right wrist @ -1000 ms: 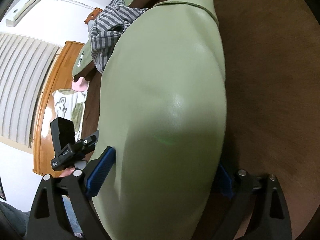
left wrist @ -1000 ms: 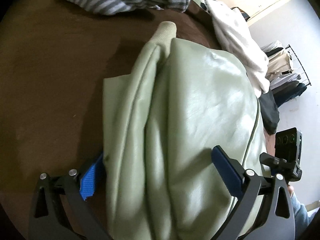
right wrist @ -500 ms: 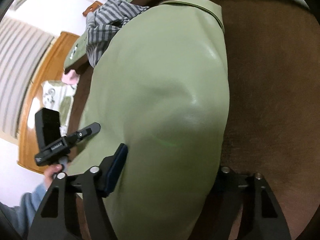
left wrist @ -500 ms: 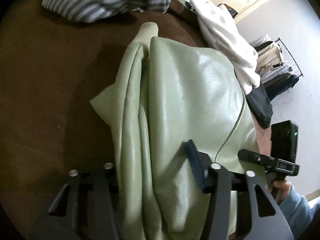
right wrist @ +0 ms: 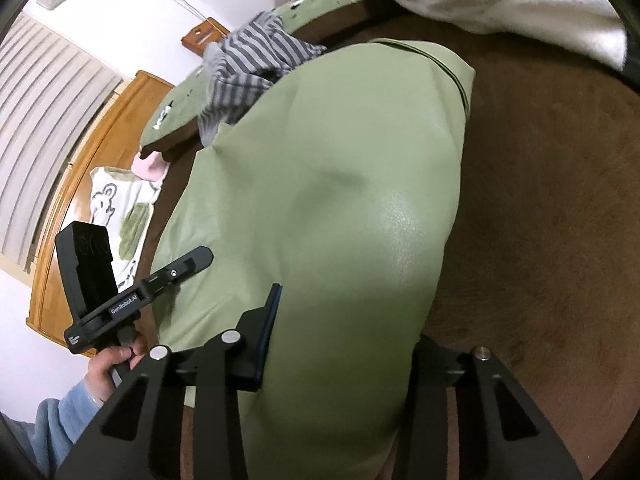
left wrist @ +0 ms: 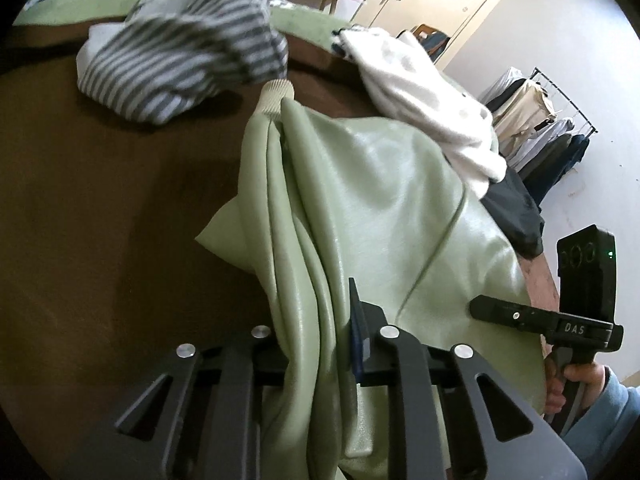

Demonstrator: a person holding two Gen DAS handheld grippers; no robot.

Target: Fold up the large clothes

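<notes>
I'm mid-fold on the green jacket (left wrist: 384, 208), which lies on the brown bed cover (left wrist: 100, 200) and fills the centre of both frames; ribbed cuff (left wrist: 276, 96) points to upper centre in the left wrist view. Left gripper (left wrist: 316, 332) has its fingers closed on a bunched fold of the jacket's near edge, low centre of frame. Right gripper (right wrist: 344, 332) straddles the other side of the same hem, but only 1 of its fingers (right wrist: 268, 328) shows, w/ the other hidden under the fabric, so I can't tell if it's clamped or just around it. Judgement: grasp step is done on the left; next I'd confirm the right grip, then lift both ends together and carry the near edge toward the cuff end, keeping the 2 hands level so the slick leather-like material doesn't slide out or sag unevenly. Vs 1 s ago: the left fingers were wide apart around the whole bundle and have since closed in tight; the right gap has narrowed too, its left finger moving inward. Striped garment (left wrist: 180, 64) upper left and white garment (left wrist: 420, 96) upper right sit clear of the fold path, approx.
</notes>
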